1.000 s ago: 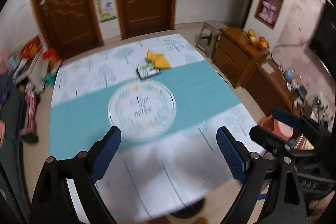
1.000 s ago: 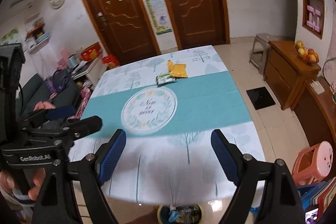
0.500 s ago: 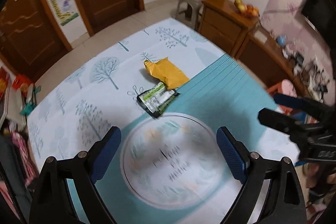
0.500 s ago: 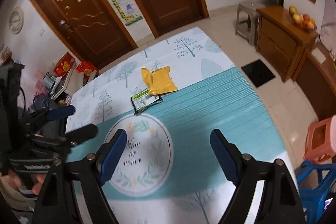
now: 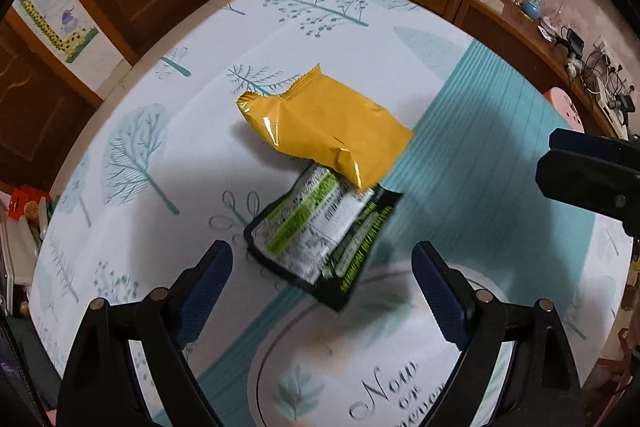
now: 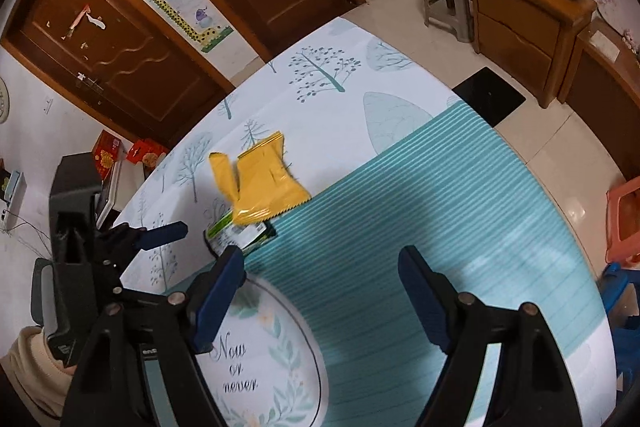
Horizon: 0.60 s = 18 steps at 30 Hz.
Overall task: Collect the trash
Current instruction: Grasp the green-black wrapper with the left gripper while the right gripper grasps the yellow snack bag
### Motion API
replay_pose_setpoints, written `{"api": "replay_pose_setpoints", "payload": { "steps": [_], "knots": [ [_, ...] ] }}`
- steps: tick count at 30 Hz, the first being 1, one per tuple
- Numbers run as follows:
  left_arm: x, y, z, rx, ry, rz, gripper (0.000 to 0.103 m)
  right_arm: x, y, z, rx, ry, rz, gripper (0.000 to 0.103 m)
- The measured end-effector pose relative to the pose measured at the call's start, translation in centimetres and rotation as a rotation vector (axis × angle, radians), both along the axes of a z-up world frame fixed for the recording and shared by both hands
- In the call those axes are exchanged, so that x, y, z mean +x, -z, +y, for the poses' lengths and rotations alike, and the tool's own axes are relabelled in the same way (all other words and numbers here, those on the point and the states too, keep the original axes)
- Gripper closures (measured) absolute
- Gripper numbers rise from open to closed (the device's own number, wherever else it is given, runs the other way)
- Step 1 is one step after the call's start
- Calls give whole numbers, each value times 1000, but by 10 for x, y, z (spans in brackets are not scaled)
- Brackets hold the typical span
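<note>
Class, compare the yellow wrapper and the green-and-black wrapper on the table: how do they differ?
The yellow wrapper is plain and puffy; the green-and-black wrapper is printed and flat. The yellow wrapper overlaps the green-and-black wrapper's far end and lies farther from the left gripper. Both lie ungrasped on the tablecloth.

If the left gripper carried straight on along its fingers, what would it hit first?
Most likely the black-and-green wrapper, lying just ahead between the open left gripper fingers; the yellow packet overlaps its far end. Depth is uncertain.

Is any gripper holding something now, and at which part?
Nothing is held. The left gripper and right gripper are both open; the yellow wrapper lies untouched on the table.
</note>
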<state>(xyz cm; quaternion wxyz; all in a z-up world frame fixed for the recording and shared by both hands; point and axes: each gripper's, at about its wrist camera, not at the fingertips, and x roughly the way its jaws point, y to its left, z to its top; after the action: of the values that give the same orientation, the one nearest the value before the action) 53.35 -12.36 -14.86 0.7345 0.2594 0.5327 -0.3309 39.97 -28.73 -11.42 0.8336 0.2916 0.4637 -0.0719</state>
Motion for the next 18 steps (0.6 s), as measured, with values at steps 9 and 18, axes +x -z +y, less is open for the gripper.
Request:
{"api": "replay_pose_setpoints", "payload": {
  "steps": [9,18],
  "knots": [
    [13,13,-2,-41,21,35,59,28,10,7,10,-41,-3,23],
    [10,9,24,-102,-25,70,85,70,16,24,8,-88,-4,23]
  ]
}}
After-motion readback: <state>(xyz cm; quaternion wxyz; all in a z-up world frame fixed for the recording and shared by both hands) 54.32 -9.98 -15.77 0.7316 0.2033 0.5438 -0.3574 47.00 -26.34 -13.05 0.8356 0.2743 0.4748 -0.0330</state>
